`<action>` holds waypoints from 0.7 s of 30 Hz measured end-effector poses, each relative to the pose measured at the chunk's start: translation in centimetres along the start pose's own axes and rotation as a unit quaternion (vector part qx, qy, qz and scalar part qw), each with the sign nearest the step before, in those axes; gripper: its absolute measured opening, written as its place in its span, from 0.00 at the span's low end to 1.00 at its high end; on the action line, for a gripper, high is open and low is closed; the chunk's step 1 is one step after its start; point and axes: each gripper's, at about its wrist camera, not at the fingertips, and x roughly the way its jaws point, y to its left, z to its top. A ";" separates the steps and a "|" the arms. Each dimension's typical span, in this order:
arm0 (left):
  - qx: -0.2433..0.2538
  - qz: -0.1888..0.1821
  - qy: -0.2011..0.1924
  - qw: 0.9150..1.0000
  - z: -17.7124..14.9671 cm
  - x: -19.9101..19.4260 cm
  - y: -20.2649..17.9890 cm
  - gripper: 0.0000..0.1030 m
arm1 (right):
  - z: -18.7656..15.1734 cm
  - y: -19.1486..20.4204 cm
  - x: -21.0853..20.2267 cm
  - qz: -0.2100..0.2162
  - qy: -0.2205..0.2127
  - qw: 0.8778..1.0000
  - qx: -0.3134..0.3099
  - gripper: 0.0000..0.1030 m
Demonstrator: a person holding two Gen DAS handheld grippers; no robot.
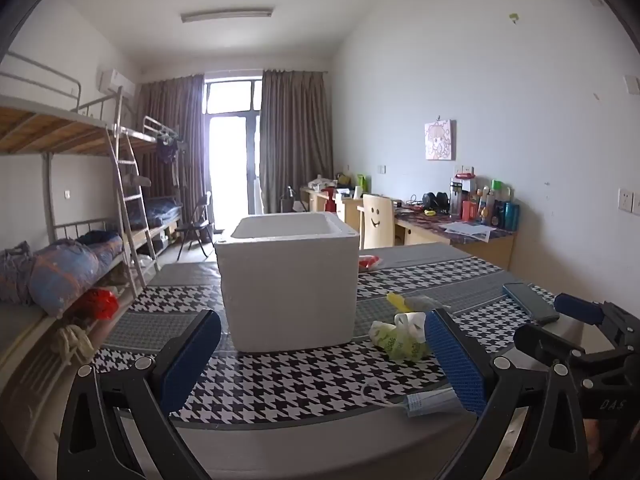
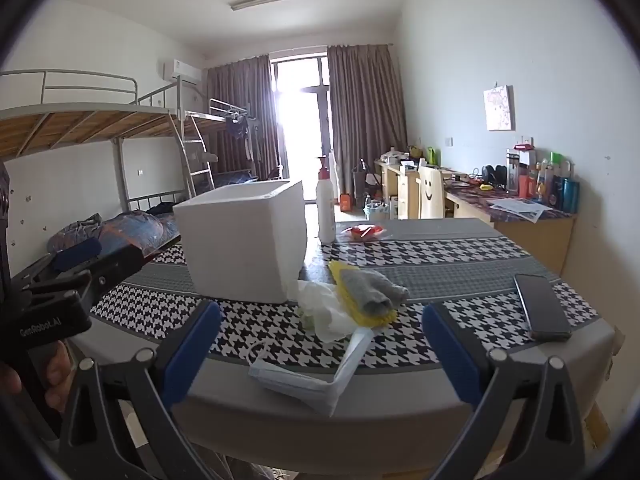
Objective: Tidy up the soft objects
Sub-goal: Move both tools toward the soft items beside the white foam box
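A white foam box [image 1: 288, 280] [image 2: 244, 240] stands open-topped on the houndstooth-covered table [image 2: 440, 256]. Right of it lie a crumpled white plastic bag [image 2: 324, 314] [image 1: 396, 336] and a yellow and grey cloth [image 2: 370, 292]. A pale blue face mask [image 2: 308, 376] [image 1: 424, 400] lies at the table's near edge. My left gripper [image 1: 322, 332] is open in front of the box and holds nothing. My right gripper [image 2: 322, 316] is open just before the mask and bag, also with nothing in it. One blue pad [image 2: 78, 254] of the left gripper shows at the left edge of the right wrist view.
A dark phone [image 2: 542, 306] lies at the table's right side. A white pump bottle [image 2: 325, 204] and a red packet [image 2: 364, 232] stand behind the box. Bunk beds [image 1: 80, 240] line the left wall, and a cluttered desk [image 1: 460, 228] with a chair lines the right.
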 end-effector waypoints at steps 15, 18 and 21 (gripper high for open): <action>-0.016 -0.012 0.005 1.000 0.2 -0.1 0.4 0.99 | 0.2 -0.2 -0.4 -0.001 -0.005 1.000 -0.003 0.99; -0.017 -0.010 0.007 1.000 0.2 -0.2 0.5 0.99 | 0.0 -0.3 -0.3 -0.001 -0.005 1.000 -0.002 0.99; -0.021 -0.007 0.009 1.000 0.0 0.0 0.5 0.99 | 0.0 -0.3 -0.4 -0.001 -0.005 1.000 -0.003 0.99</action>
